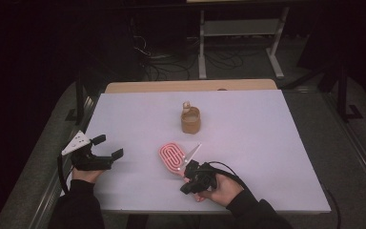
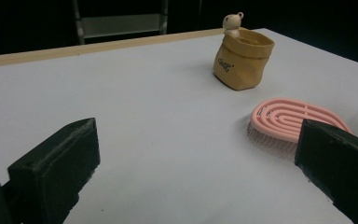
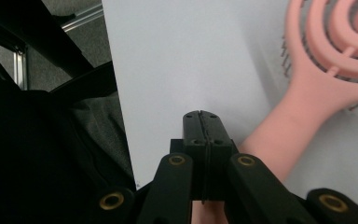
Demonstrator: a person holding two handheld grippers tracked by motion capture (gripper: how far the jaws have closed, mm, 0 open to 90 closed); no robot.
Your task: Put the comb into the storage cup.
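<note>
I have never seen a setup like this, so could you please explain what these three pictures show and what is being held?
A person sits at a white table with hand-held tongs in each hand. One picture looks down from above; the other two come from cameras riding on each pair of tongs.

The left tongs stand open over the table, holding nothing. The right tongs are shut, jaws pressed together with nothing between them, right beside the handle of a pink brush, which lies bristles down.

Farther back stands a small brown bag with a little figure peeking out at its rim.
</note>
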